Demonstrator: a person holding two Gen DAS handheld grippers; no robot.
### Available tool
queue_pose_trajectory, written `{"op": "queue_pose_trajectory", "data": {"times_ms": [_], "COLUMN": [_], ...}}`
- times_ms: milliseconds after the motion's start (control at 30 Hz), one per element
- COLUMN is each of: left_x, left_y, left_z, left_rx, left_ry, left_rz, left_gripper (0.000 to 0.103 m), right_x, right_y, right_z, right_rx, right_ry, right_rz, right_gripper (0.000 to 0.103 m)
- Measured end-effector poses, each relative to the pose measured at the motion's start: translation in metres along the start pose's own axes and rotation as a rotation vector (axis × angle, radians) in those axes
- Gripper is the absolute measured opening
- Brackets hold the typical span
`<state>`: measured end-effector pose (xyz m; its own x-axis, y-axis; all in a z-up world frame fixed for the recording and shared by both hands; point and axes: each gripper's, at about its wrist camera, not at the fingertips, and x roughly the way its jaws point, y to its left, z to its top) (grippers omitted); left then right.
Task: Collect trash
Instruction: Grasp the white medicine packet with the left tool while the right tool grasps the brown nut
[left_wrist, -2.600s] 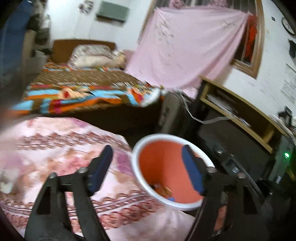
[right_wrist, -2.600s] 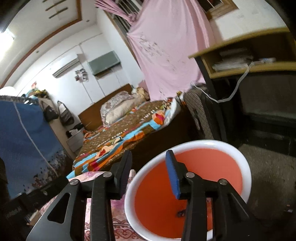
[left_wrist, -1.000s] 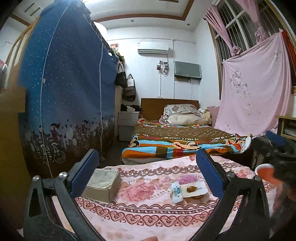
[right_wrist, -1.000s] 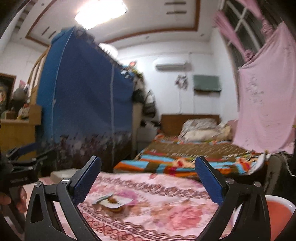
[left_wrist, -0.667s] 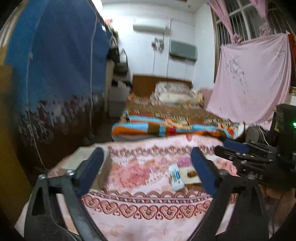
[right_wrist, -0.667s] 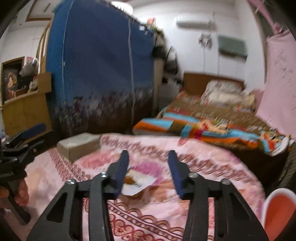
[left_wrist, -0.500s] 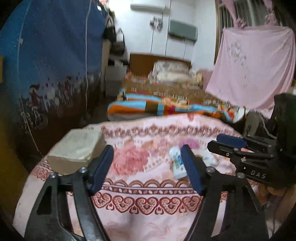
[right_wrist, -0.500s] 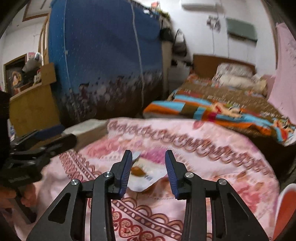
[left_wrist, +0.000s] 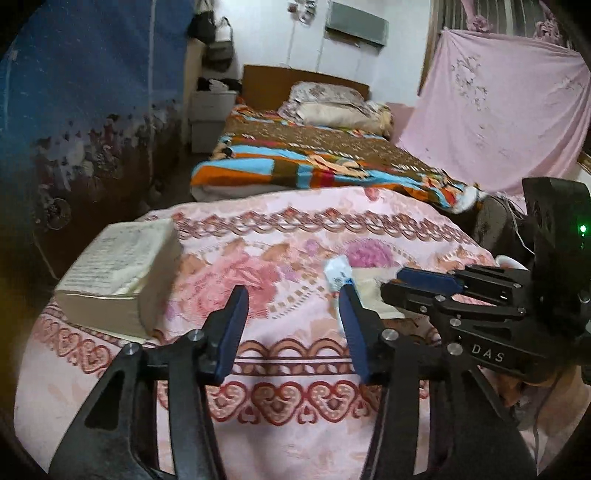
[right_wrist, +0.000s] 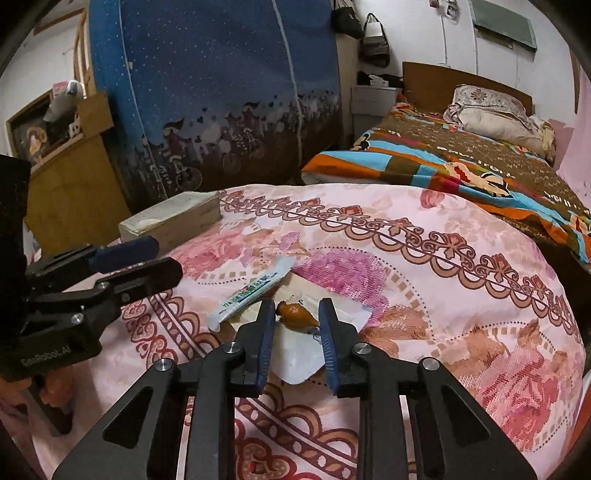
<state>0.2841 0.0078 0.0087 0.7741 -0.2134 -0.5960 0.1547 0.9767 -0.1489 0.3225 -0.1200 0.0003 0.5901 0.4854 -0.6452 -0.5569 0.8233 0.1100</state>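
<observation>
On the pink floral tablecloth (right_wrist: 443, 280) lie a white paper sheet (right_wrist: 299, 354), a small orange scrap (right_wrist: 295, 314) on it, and a white-and-blue wrapper (right_wrist: 251, 291) to its left. My right gripper (right_wrist: 297, 314) is open, its fingers on either side of the orange scrap, just above the paper. My left gripper (left_wrist: 293, 299) is open and empty above the cloth; the wrapper (left_wrist: 338, 275) shows past its right finger. Each gripper shows in the other's view, the right one (left_wrist: 424, 277) and the left one (right_wrist: 129, 254).
A thick book (left_wrist: 118, 273) lies at the table's left side and also shows in the right wrist view (right_wrist: 173, 218). A bed with a striped blanket (right_wrist: 461, 147) stands behind. A blue fabric wardrobe (right_wrist: 214, 85) stands at the left. An orange bin's edge (right_wrist: 585, 417) shows at the right.
Both grippers swung from the orange bin back over the table. Both jaws narrowed from wide open. The right gripper came down around the orange scrap on the paper.
</observation>
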Motion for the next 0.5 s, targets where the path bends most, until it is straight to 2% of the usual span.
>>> {"op": "queue_pose_trajectory", "data": {"times_ms": [233, 500], "left_x": [0.016, 0.050], "left_y": [-0.016, -0.007], "left_z": [0.002, 0.006], "left_rx": [0.060, -0.079], "left_ry": [0.090, 0.216], "left_rz": [-0.088, -0.152], "left_gripper": [0.034, 0.033], "right_x": [-0.017, -0.023], "right_y": [-0.011, -0.026], "right_z": [-0.007, -0.009], "right_rx": [0.059, 0.133], "right_ry": [-0.053, -0.069], "right_rz": [-0.054, -0.069], "right_gripper": [0.022, 0.022]}}
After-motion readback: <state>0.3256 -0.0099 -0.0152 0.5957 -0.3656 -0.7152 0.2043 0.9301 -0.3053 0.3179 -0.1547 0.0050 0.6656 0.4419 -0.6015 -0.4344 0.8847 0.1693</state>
